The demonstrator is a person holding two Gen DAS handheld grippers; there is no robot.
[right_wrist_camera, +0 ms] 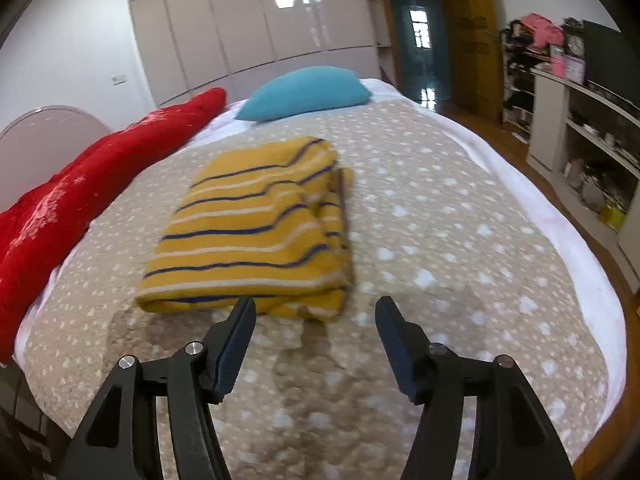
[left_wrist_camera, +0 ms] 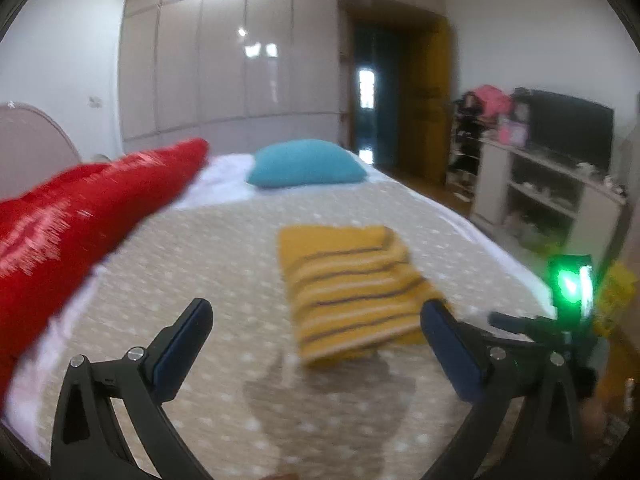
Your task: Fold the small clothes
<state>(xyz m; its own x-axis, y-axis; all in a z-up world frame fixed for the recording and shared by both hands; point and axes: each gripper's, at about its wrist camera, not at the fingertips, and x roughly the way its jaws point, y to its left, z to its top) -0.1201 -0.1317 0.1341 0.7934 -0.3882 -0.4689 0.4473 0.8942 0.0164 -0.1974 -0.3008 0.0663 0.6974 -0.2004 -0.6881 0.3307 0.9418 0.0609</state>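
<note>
Both black two-finger grippers, left (left_wrist_camera: 316, 332) and right (right_wrist_camera: 316, 320), spread wide and empty at frame bottom, with mustard-yellow navy-striped knit garment (right_wrist_camera: 252, 228) folded mid-frame on beige spotted bedspread (right_wrist_camera: 440, 220), seemingly finished.

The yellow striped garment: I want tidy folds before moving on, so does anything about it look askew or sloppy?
Slightly. The folded yellow garment with navy and white stripes lies flat on the beige dotted bedspread, but its right side is bunched, with layers unevenly stacked. Both grippers are open and clear of it.
</note>
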